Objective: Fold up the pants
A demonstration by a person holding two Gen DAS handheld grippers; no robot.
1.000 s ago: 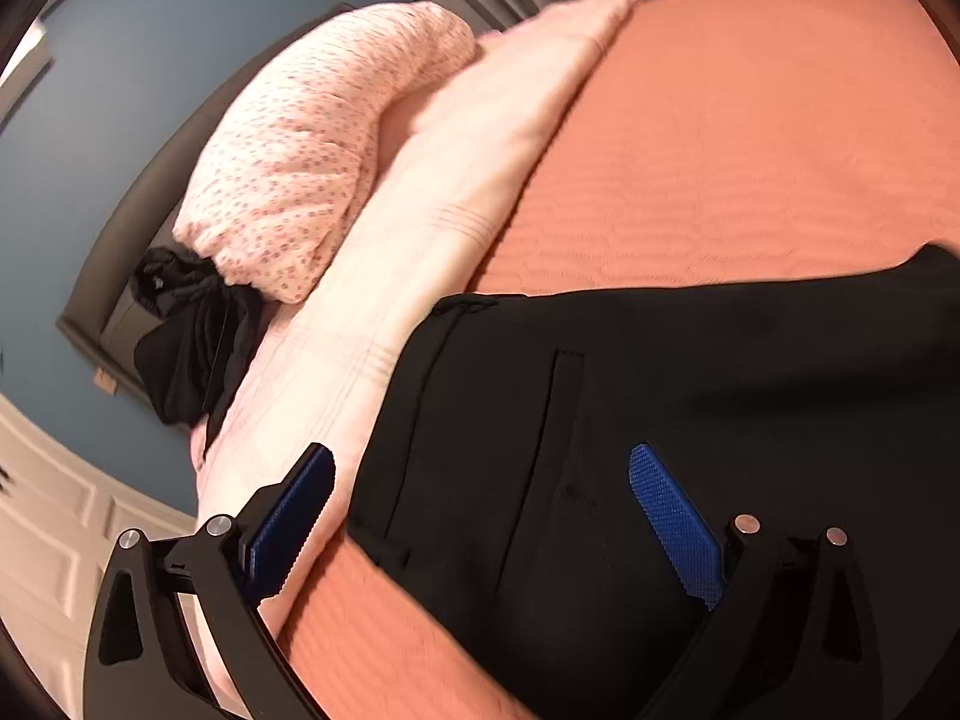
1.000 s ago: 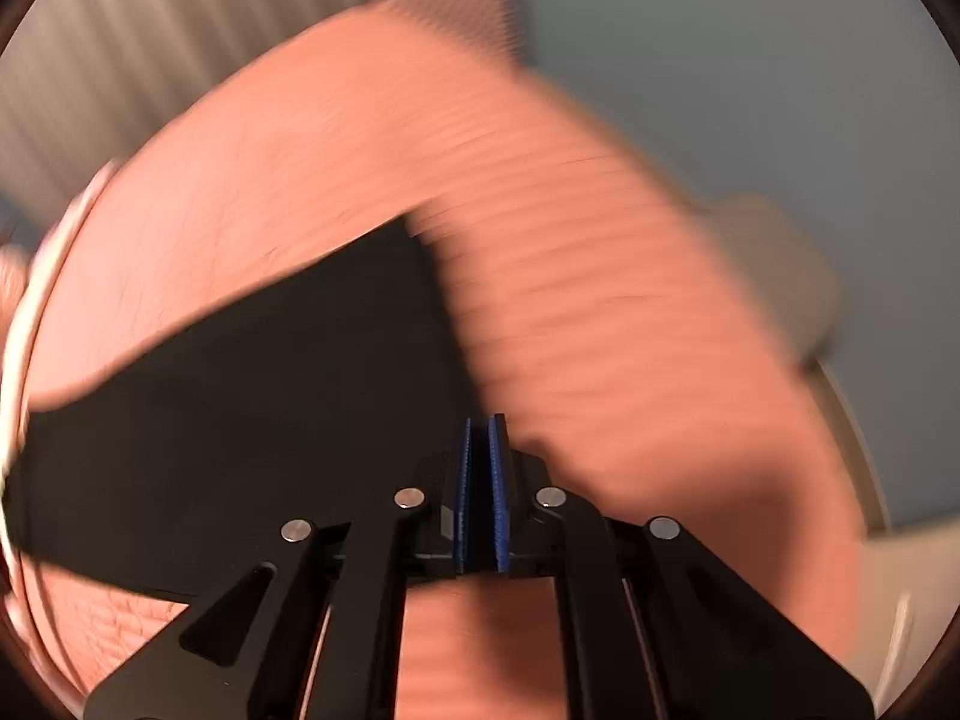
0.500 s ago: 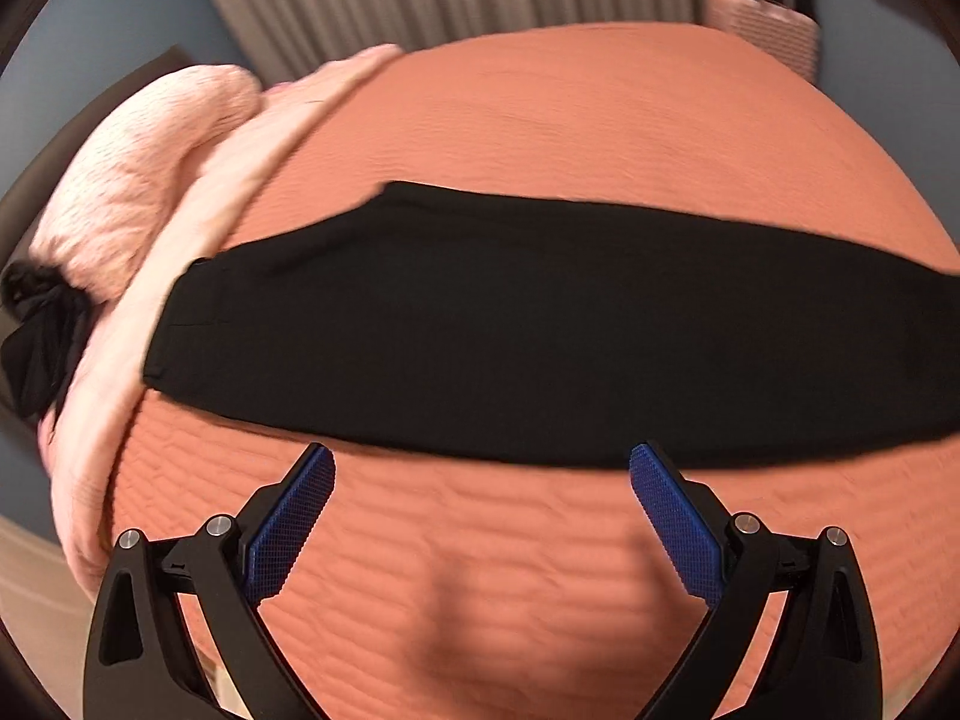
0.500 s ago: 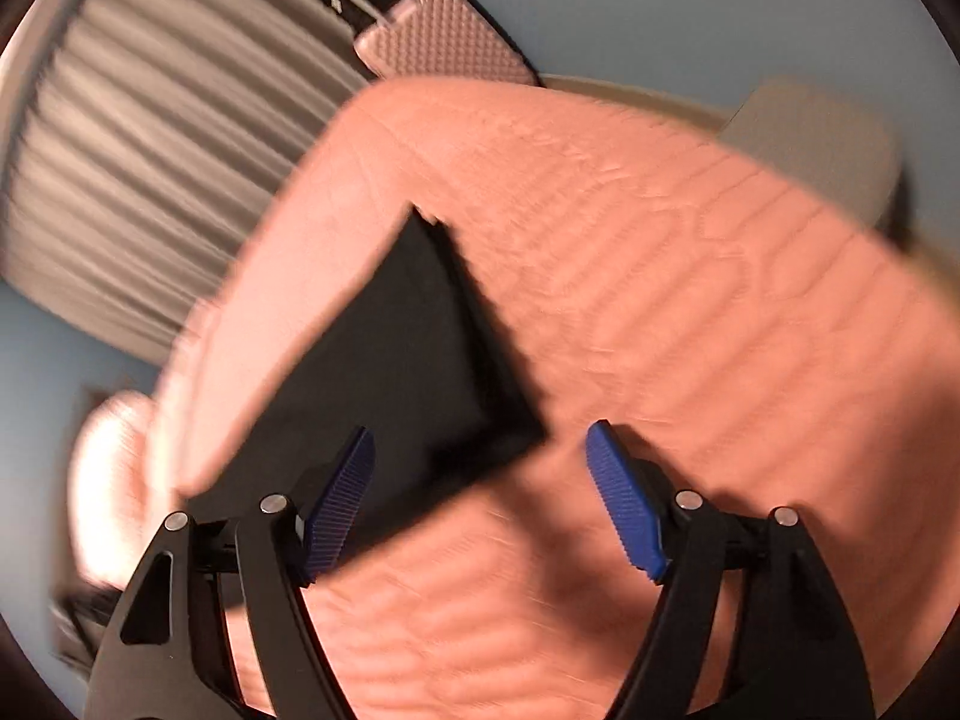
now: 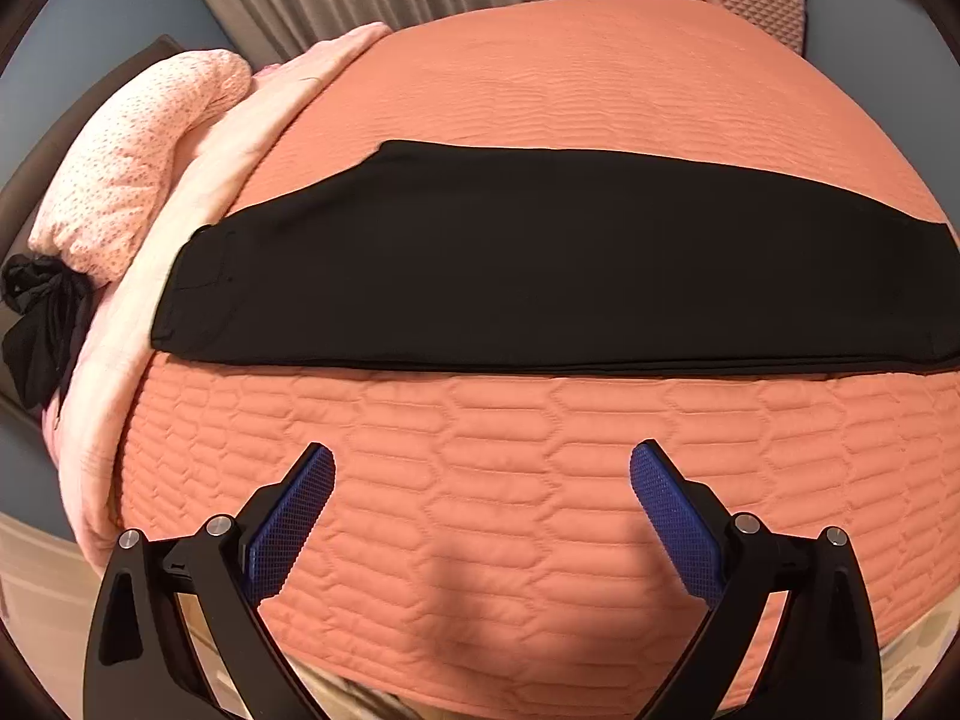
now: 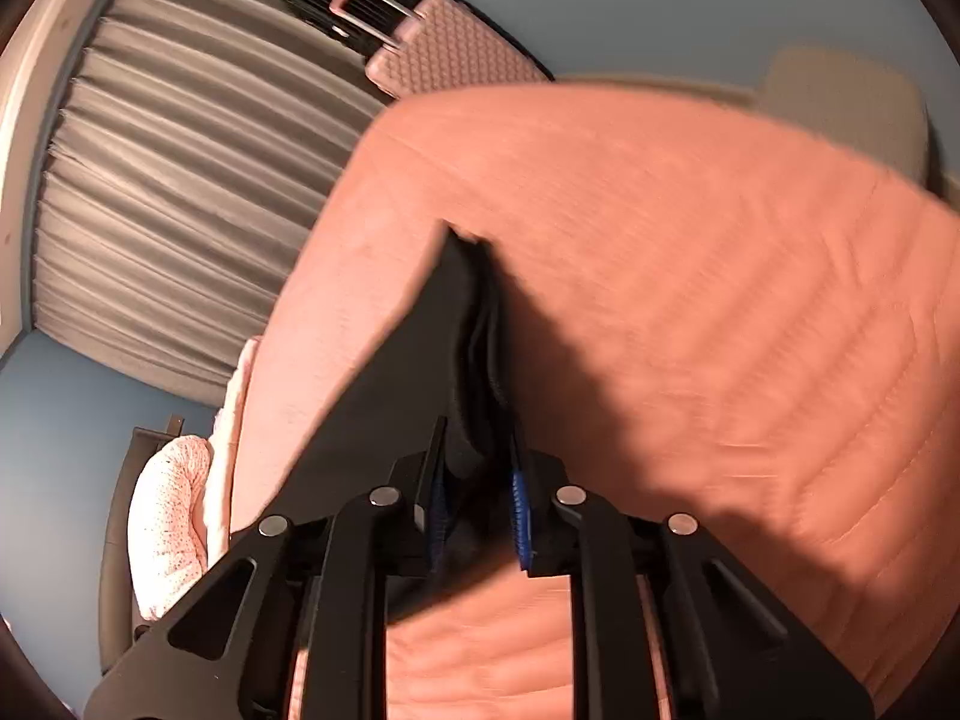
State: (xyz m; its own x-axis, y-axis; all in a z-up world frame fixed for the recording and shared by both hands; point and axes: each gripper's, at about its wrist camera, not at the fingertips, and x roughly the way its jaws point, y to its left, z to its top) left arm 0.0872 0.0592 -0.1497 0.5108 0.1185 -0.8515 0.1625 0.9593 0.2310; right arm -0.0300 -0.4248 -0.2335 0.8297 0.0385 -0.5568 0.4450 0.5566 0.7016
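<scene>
Black pants (image 5: 540, 264) lie folded lengthwise across the orange quilted bed cover (image 5: 510, 480), waistband at the left near the pink sheet. My left gripper (image 5: 480, 468) hangs open over bare cover in front of the pants, touching nothing. In the right wrist view the leg end of the pants (image 6: 420, 360) rises into my right gripper (image 6: 478, 504). Its jaws are closing with the black fabric bunched between the blue pads (image 6: 521, 510), which press on it.
A dotted pink pillow (image 5: 138, 162) and a pale pink sheet (image 5: 198, 192) lie at the bed's left end, with a dark bundle of cloth (image 5: 42, 324) beside them. A pink suitcase (image 6: 444, 54) and grey curtain (image 6: 180, 192) stand beyond the bed.
My left gripper drew back from over the waistband to the near side of the bed, still open. My right gripper opened beside the leg end, then closed on it.
</scene>
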